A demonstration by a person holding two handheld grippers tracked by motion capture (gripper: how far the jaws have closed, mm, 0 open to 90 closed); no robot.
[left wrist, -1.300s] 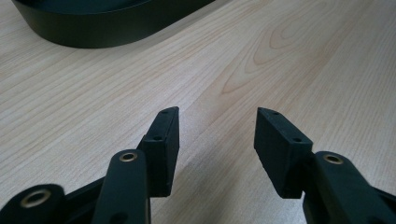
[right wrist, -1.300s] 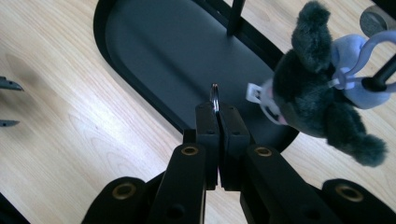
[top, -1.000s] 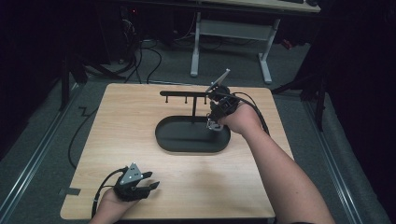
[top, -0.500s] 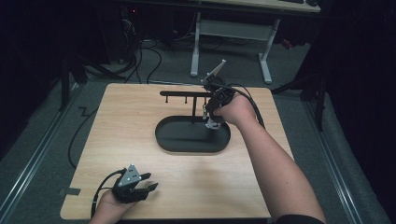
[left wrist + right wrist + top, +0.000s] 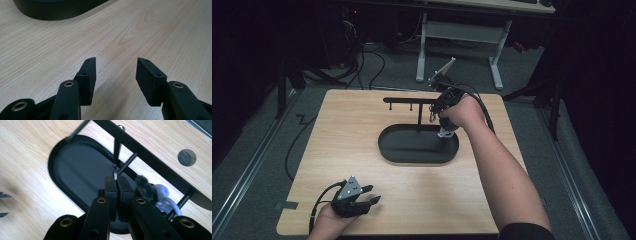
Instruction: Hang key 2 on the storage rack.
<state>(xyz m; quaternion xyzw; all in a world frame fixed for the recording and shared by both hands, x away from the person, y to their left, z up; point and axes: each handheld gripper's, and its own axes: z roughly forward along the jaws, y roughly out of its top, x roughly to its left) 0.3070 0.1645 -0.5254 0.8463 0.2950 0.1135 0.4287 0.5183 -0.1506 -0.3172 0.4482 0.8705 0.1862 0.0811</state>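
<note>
Now the right gripper (image 5: pixel 117 183), clamped on a small metal ring (image 5: pixel 114 173), has lifted it up to a peg (image 5: pixel 117 151) of the black stand (image 5: pixel 412 100) over the tray (image 5: pixel 418 145), ready to hook on, while the left gripper (image 5: pixel 371 194) rests open at the near-left worktop (image 5: pixel 337 130).

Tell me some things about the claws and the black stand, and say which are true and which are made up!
1. The right claw pinches a small metal ring. True.
2. The left claw is shut tight. False: its jaws stand apart, holding nothing.
3. The black tray sits on the wooden table. True.
4. The left claw rests inside the tray. False: it is near the table's front edge, away from the tray.
</note>
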